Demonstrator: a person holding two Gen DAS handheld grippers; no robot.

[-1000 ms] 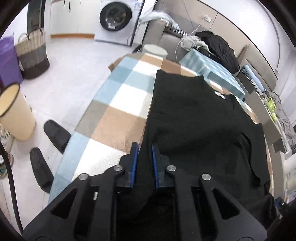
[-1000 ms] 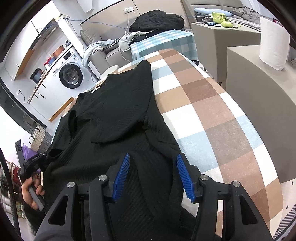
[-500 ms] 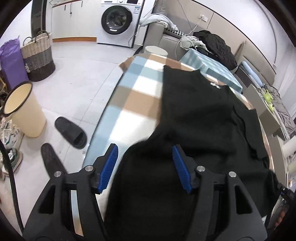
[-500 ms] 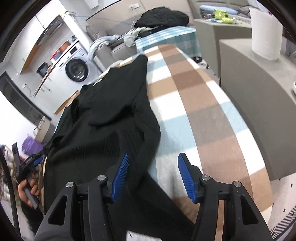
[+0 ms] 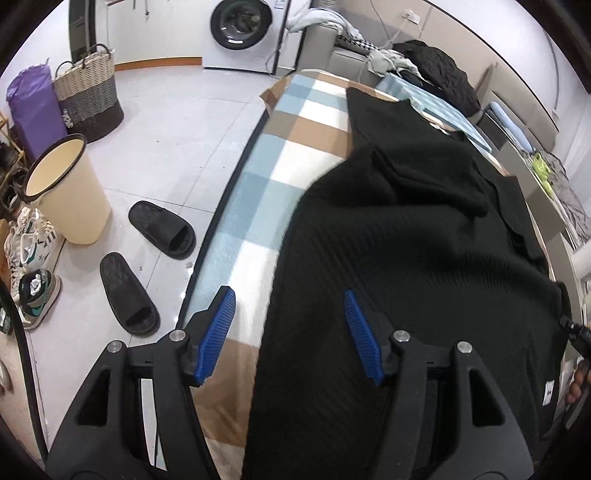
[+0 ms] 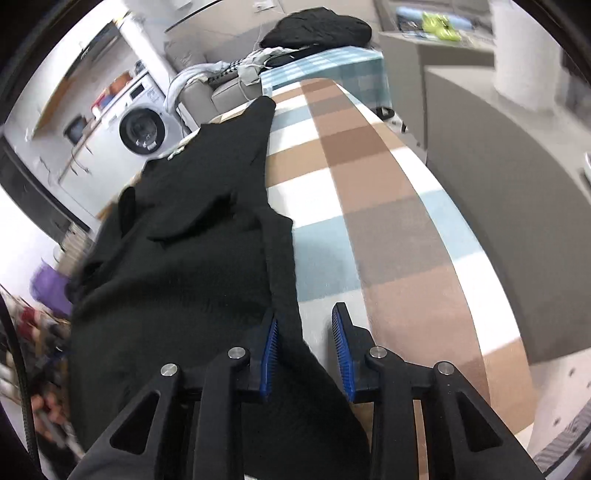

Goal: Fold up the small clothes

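A black knit top (image 5: pixel 413 236) lies lengthwise on the checked table cloth (image 5: pixel 280 155), its near part doubled over the far part. My left gripper (image 5: pixel 290 334) is open above the garment's left near edge, blue pads apart, holding nothing. In the right wrist view the same top (image 6: pixel 184 236) covers the left of the cloth (image 6: pixel 369 192). My right gripper (image 6: pixel 306 350) is open, with the garment's right edge lying loose between the pads, not clamped.
Left of the table on the floor are two black slippers (image 5: pixel 162 229), a cream bin (image 5: pixel 66 188), a woven basket (image 5: pixel 88 92) and trainers. A washing machine (image 5: pixel 242 29) and a sofa with clothes stand beyond. A grey cabinet (image 6: pixel 517 147) flanks the right.
The left gripper opened and let go of the garment, then drew back. The right gripper stayed open and shifted towards the garment's right edge. The near part now lies folded over.
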